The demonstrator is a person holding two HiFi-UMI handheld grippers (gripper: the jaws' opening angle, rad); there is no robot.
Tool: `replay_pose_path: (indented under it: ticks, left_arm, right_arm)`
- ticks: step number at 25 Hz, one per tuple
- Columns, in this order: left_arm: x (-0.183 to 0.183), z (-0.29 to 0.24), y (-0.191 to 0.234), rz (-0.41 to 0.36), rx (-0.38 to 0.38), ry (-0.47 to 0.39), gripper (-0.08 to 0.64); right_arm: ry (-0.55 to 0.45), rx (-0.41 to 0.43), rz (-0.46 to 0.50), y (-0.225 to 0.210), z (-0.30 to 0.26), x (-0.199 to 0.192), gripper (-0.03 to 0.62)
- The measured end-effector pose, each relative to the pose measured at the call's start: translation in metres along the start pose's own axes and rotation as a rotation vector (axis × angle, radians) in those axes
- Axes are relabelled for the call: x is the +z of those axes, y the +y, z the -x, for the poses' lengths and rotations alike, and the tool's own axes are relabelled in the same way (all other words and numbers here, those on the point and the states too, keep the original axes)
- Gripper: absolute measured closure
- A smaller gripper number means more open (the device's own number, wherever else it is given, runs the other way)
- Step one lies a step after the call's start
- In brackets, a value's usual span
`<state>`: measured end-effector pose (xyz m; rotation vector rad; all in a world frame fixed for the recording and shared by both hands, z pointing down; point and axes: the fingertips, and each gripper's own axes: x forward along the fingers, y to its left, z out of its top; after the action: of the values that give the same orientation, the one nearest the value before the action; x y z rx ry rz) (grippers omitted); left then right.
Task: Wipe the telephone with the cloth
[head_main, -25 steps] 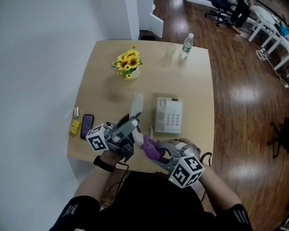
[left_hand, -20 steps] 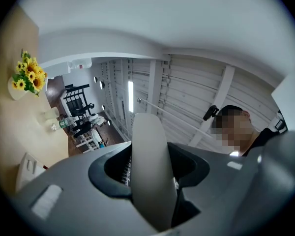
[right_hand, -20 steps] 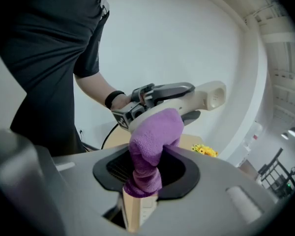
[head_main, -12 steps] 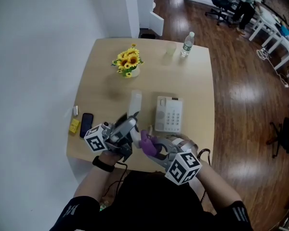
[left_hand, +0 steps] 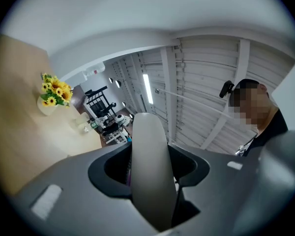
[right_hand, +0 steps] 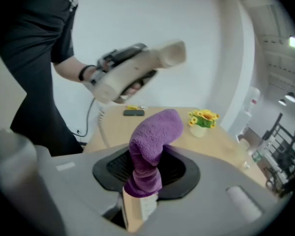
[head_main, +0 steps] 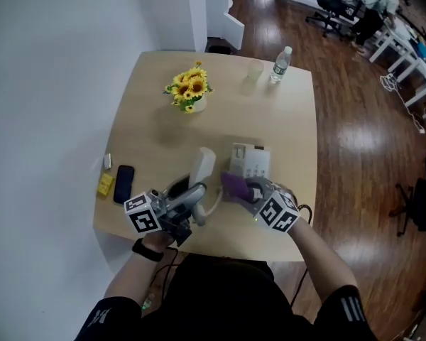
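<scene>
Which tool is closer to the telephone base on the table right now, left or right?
Right. The right tool, gripping the purple cloth, is at the near edge of the telephone base; the left tool, gripping the handset, is further left, off the base.

No words or numbers can be read, telephone [head_main: 254, 160] buttons too small to make out, water bottle [head_main: 282, 64] label too small too, left cube [head_main: 143, 215] and right cube [head_main: 277, 212] show only black and white squares
</scene>
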<state>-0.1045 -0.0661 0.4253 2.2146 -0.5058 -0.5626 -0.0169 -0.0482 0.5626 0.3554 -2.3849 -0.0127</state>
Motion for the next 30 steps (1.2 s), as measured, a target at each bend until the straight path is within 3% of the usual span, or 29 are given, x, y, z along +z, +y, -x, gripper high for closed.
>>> replay_pose_path:
  ticks: [3, 6, 11, 15, 22, 30]
  left_arm:
    - [-0.009, 0.006, 0.010, 0.005, 0.036, 0.025, 0.348]
    - [-0.017, 0.009, 0.015, -0.008, 0.074, 0.054, 0.348]
    - [-0.029, 0.015, 0.023, -0.013, 0.126, 0.088, 0.348]
    - [-0.031, 0.022, 0.029, -0.001, 0.149, 0.092, 0.348]
    - [-0.030, 0.032, 0.038, 0.013, 0.173, 0.098, 0.348]
    - [-0.031, 0.013, 0.042, -0.001, 0.136, 0.135, 0.348]
  right_arm:
    - [0.115, -0.089, -0.053, -0.060, -0.024, -0.041, 0.462]
    - [0.206, -0.150, -0.039, -0.107, -0.047, -0.063, 0.462]
    - [0.327, -0.168, 0.023, -0.157, -0.091, -0.078, 0.462]
    - [0.427, -0.140, 0.080, -0.160, -0.123, -0.100, 0.462]
    - [0.403, -0.100, 0.069, -0.122, -0.125, -0.104, 0.468]
    - [0.354, -0.117, -0.030, -0.099, -0.124, -0.107, 0.463]
